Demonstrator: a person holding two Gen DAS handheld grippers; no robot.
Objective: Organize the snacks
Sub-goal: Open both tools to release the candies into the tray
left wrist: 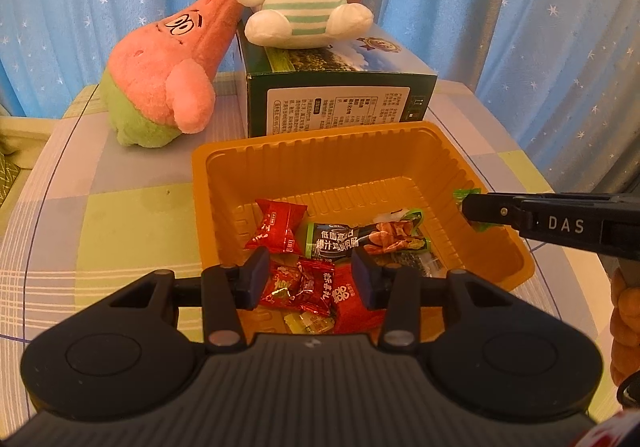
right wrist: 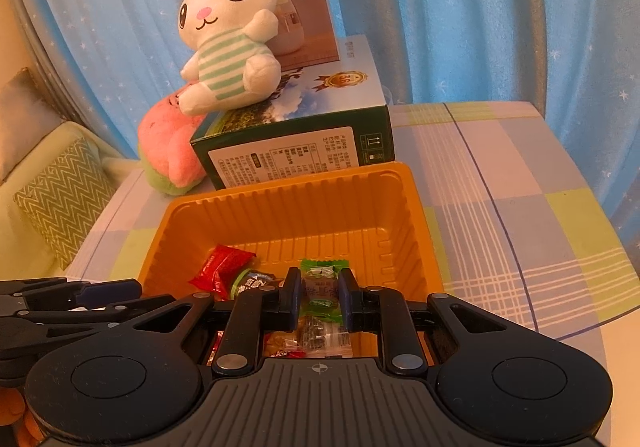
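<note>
Right gripper (right wrist: 320, 301) clamps a green-wrapped snack (right wrist: 323, 289) above the orange tray (right wrist: 288, 183).
Left gripper (left wrist: 308, 277) hangs unclenched, empty; a slipping wrapper could fall outside the tray.

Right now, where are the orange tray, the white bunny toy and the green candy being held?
orange tray (left wrist: 304, 171), left wrist view, far inner wall.
white bunny toy (right wrist: 224, 67), right wrist view, striped belly.
green candy (right wrist: 322, 287), right wrist view, wrapper middle.

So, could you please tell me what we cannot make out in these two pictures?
- Left wrist view: the snacks nearest the camera in the orange tray are partly hidden by the left gripper.
- Right wrist view: the pink plush is half hidden behind the green box.
- Both views: box label print is too small to read.
</note>
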